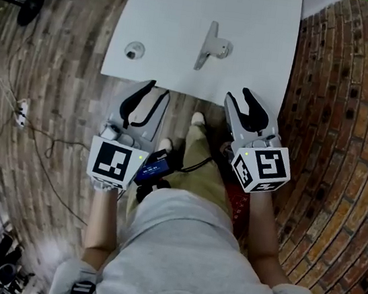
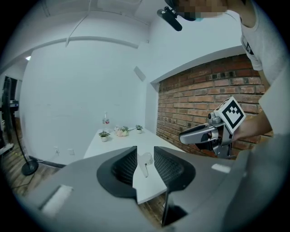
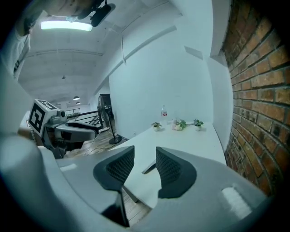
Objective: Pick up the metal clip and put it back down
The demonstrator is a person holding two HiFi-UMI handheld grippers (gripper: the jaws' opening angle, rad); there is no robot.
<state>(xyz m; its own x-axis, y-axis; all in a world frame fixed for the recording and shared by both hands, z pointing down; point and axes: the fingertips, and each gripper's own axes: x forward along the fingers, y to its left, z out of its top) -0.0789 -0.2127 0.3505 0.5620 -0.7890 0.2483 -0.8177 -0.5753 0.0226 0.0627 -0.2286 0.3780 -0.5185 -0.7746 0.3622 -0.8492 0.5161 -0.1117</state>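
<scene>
- White worktop (image 1: 269,26) carries the metal clip (image 1: 212,45), which lies free near its middle, well apart from both grippers.
- Left gripper (image 1: 156,95) hovers at the worktop's near edge, fingers apart and holding nothing; its own view shows the metal clip (image 2: 145,163) beyond the gap.
- Right gripper (image 1: 237,99) hovers beside it, fingers likewise apart and empty.
- Small round object (image 1: 134,51) rests near the worktop's left edge.

On the table (image 1: 269,26) the metal clip (image 1: 212,46) lies near the near edge, with a small round object (image 1: 134,51) to its left. Potted plants (image 2: 104,135) stand at the table's far end. Left gripper (image 1: 159,90) and right gripper (image 1: 239,95) are just before the near edge, and the brick wall (image 1: 340,97) is on the table's right.
</scene>
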